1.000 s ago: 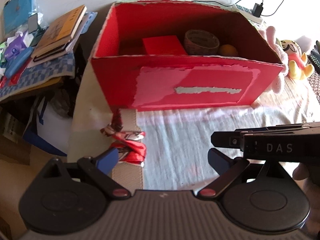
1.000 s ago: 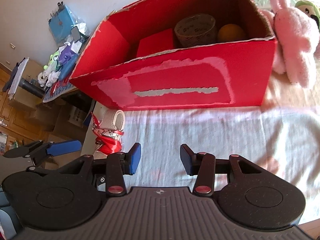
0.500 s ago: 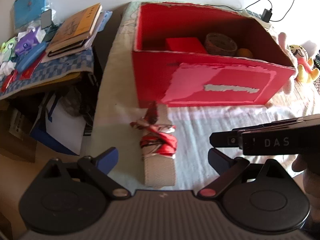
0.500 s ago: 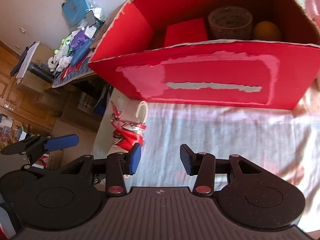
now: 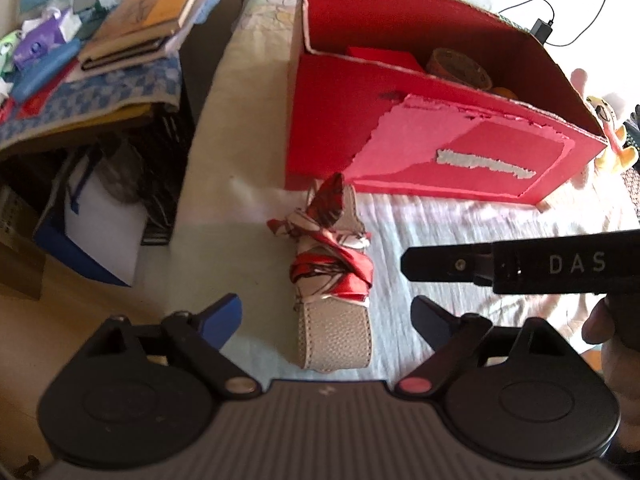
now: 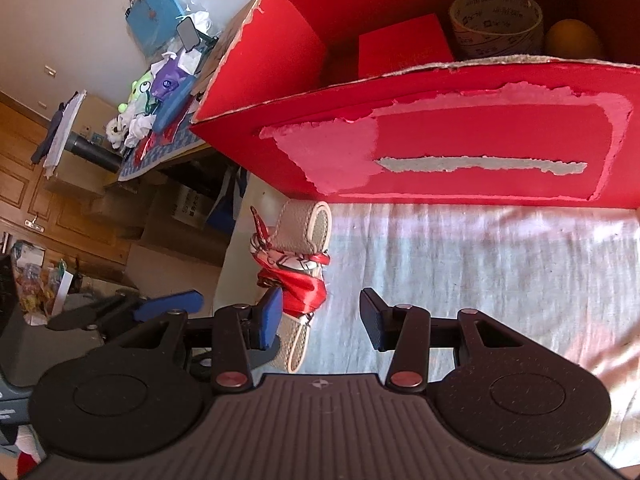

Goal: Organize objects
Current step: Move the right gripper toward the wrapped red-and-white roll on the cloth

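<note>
A beige strap wrapped in a red-and-white scarf (image 5: 332, 280) lies on the white sheet by the front left corner of the red cardboard box (image 5: 440, 128). My left gripper (image 5: 326, 316) hovers over the strap's near end. Its jaws are closing, with the strap between them and the pads clear of it. My right gripper (image 6: 320, 312) is open and empty, and the strap (image 6: 304, 240) lies just beside its left finger. The red box (image 6: 440, 140) holds a tape roll (image 6: 496, 16), a small red box (image 6: 404, 48) and an orange ball (image 6: 572, 38).
To the left the sheet ends at the bed's edge, with a cluttered side table of books (image 5: 148, 12) and bags beyond and below it. Plush toys (image 5: 608, 128) sit right of the box. A charger with its cable (image 5: 542, 26) lies behind it.
Both grippers have moved left along the box front, bringing the strap from the left of the left fingers to between them. The left jaws have narrowed slightly.
</note>
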